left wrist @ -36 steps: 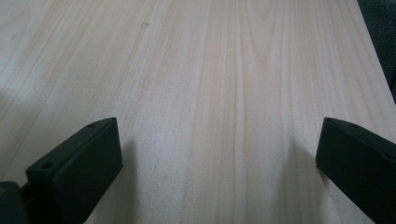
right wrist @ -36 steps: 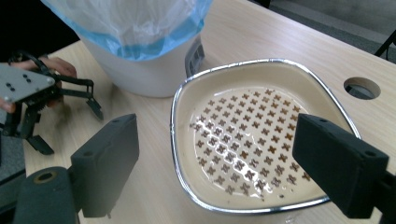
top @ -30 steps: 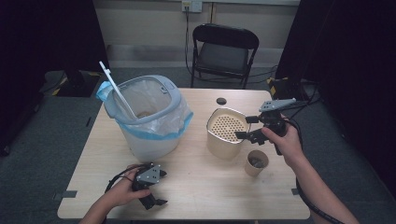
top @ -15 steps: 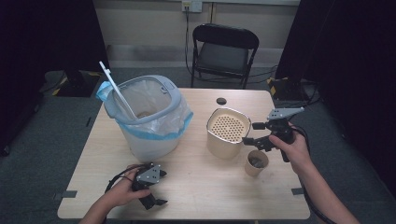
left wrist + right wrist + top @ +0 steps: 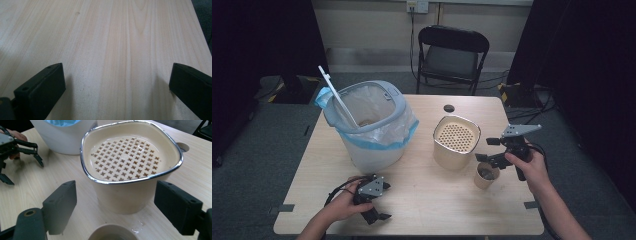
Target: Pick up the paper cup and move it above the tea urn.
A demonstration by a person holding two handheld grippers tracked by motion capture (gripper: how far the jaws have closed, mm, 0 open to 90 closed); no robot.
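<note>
The black jaws of the right gripper [image 5: 484,150] are held apart, having just been closing, with nothing clamped, just above a small tan paper cup [image 5: 485,175]. The round, open-topped cup is placed near-right of a cream perforated container [image 5: 455,141].

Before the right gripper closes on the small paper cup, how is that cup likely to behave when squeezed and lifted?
The paper cup looks thin-walled, so it may dent under firm pads. It is small and probably light, so a nudge could slide or tip it. Something dark sits inside; tilting might spill it.
</note>
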